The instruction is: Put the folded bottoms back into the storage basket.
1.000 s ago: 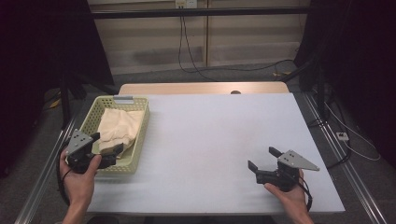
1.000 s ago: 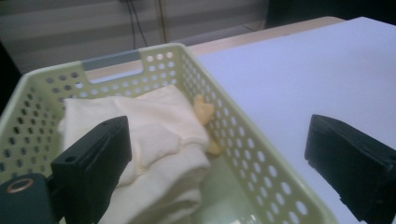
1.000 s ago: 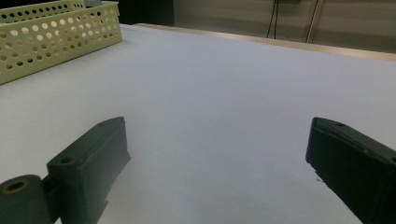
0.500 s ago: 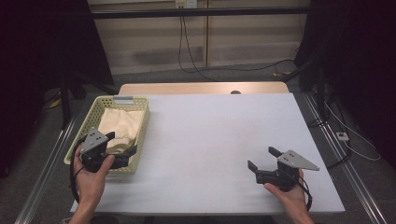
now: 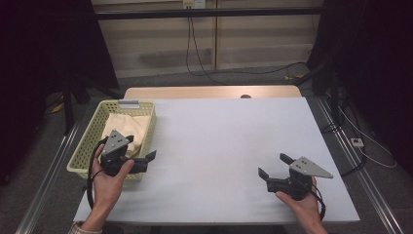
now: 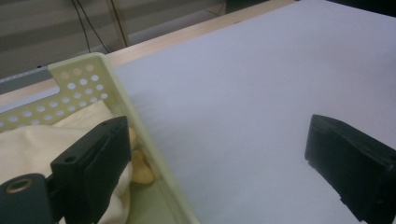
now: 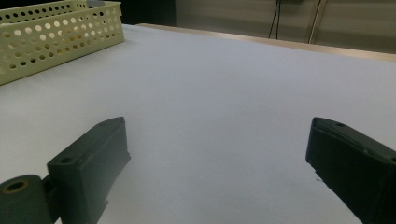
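Straddling the basket (image 5: 87, 146) rim, left gripper (image 5: 146, 161) and right gripper (image 5: 270, 168) jaws gape empty.

Free room: the white table top (image 5: 219, 146) lies bare between the pale green perforated basket (image 5: 85, 146) at its left edge and the right gripper (image 5: 272, 168) near the front right; a wide open lane runs across the middle and back.

Obstacles: the basket's upright side wall (image 6: 140, 135) stands between the wide-open jaws of the left gripper (image 5: 148, 161), one jaw over the basket, one over the table. A cream cloth (image 5: 124, 129) fills the basket floor. The right gripper's jaws, spread wide, have bare table ahead; the basket stands well apart.
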### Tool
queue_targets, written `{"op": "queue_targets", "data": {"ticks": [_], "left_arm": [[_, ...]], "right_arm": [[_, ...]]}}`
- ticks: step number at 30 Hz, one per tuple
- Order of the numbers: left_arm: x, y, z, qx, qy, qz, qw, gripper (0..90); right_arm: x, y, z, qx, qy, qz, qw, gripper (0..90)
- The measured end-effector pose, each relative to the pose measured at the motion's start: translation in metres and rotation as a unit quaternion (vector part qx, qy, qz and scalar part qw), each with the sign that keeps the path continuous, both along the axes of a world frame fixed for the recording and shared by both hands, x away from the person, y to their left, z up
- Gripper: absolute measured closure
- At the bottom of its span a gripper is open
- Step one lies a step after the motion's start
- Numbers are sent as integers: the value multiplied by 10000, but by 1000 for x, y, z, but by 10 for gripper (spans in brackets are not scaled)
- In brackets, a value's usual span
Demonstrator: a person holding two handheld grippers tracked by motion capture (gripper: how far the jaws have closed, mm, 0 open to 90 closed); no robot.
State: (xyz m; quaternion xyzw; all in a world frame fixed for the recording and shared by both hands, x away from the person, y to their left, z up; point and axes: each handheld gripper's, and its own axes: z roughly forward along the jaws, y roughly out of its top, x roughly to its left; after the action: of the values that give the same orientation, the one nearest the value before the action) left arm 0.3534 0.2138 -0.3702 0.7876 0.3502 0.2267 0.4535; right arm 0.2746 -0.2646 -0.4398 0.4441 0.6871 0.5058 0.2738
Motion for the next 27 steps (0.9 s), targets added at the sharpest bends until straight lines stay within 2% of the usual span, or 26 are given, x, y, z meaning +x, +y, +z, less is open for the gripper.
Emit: {"op": "queue_targets", "data": {"ticks": [13,19,25,27], "left_arm": [[10,-33,-4,58,78,-248,9996,66],[9,-47,-17,-35,351,-418,9985,65],[3,-64,-32,148,393,-580,9974,65],[2,-66,-36,147,422,-571,9974,65]], "right_arm": [[0,1,0,-22,10,25,10000,54],[0,0,0,-11,-9,19,10000,54],[0,1,0,-29,3,45,10000,54],[0,0,0,-28,3,33,10000,54]]}}
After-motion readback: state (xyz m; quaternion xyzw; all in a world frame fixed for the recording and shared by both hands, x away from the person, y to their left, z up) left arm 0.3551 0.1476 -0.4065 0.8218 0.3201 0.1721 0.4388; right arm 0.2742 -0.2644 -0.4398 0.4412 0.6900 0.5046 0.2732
